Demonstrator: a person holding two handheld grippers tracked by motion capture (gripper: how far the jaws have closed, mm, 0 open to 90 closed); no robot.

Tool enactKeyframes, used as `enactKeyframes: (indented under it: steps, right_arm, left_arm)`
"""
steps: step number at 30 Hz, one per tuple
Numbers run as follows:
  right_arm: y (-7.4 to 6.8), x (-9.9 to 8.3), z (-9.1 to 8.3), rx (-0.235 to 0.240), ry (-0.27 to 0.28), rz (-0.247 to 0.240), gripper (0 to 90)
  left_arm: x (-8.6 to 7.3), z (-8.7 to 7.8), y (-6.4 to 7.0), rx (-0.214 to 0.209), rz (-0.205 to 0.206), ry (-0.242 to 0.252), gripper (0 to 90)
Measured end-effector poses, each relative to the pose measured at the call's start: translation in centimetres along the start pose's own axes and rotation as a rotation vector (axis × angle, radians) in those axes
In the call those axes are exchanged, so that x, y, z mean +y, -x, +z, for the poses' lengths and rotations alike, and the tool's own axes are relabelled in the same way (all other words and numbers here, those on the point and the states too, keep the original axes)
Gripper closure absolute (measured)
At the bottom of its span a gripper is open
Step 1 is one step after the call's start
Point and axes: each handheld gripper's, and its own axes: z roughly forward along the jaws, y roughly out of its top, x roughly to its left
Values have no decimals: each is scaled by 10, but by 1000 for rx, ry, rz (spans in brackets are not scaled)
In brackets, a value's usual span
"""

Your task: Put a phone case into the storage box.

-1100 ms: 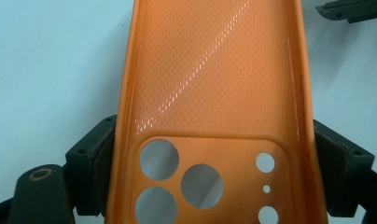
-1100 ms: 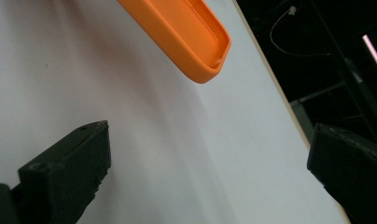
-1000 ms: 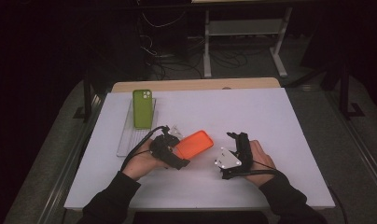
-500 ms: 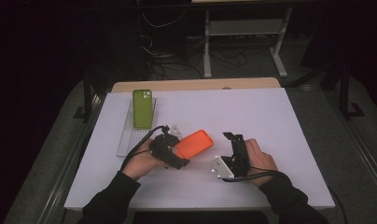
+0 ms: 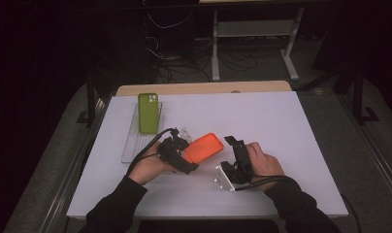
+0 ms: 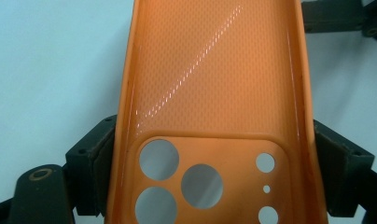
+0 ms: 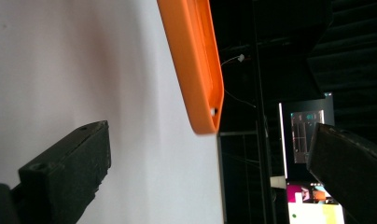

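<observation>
Since a moment ago, my right tongs (image 5: 231,141) edged nearer the orange case (image 5: 204,147), jaws spread wide and empty. Left tongs (image 5: 184,156) pinch that case's sides above the tabletop (image 5: 281,116).

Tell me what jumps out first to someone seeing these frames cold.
The bright orange phone case, clamped across its sides near the camera cutouts by the left gripper just above the white table. Next, the green phone lying on a clear tray at the table's far left. The right gripper sits open beside the case's free end, not touching it.
</observation>
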Motion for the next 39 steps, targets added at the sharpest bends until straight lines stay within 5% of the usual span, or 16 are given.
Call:
enactKeyframes:
  steps: [15, 20, 27, 39]
  right_arm:
    - [-6, 18, 18, -51, 46, -67, 34]
    - [-6, 22, 20, -66, 64, -121, 138]
    - [-8, 24, 16, -75, 37, -109, 329]
    - [-15, 30, 15, -55, 45, -159, 683]
  left_arm:
    - [10, -1, 2, 10, 35, 8, 158]
    - [10, -1, 3, 10, 37, 11, 158]
    - [10, -1, 3, 8, 35, 13, 158]
    - [10, 0, 4, 7, 45, 11, 157]
